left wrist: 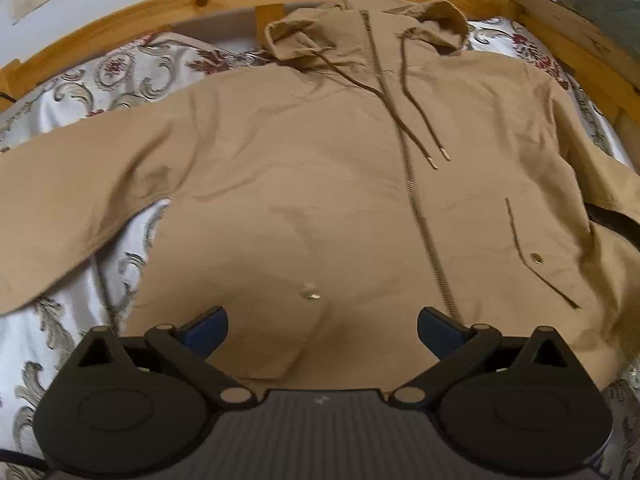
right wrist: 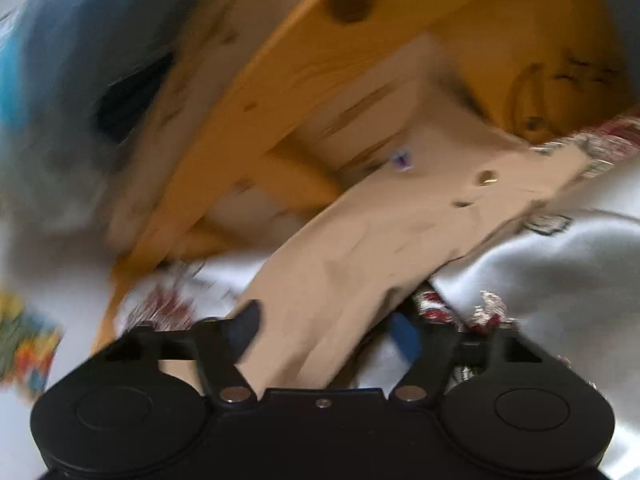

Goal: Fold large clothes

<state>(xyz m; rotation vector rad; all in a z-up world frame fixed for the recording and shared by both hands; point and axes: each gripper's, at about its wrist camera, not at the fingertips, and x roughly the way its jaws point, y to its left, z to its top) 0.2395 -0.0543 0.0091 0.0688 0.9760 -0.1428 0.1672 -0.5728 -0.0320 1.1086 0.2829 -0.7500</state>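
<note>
tan hooded jacket point(left wrist: 312, 184) lies zipped on the bed point(left wrist: 80, 80), hood at 12 o'clock. left gripper point(left wrist: 322, 330) hovers, jaws open; right gripper point(right wrist: 325, 334) jaws open around a sleeve point(right wrist: 360, 264).

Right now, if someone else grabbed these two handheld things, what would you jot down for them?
Left gripper: fingers wide open, holding nothing, above the lower front of the tan jacket.
Right gripper: fingers open, a jacket sleeve running between them, not clamped; that view is blurred.
Jacket: spread face up on the patterned bedspread, zipped, hood toward the wooden bed frame, sleeves out to the sides.
Done: laid flat.
Left: no fold visible yet; probably sleeves in first, then fold the body.
</note>
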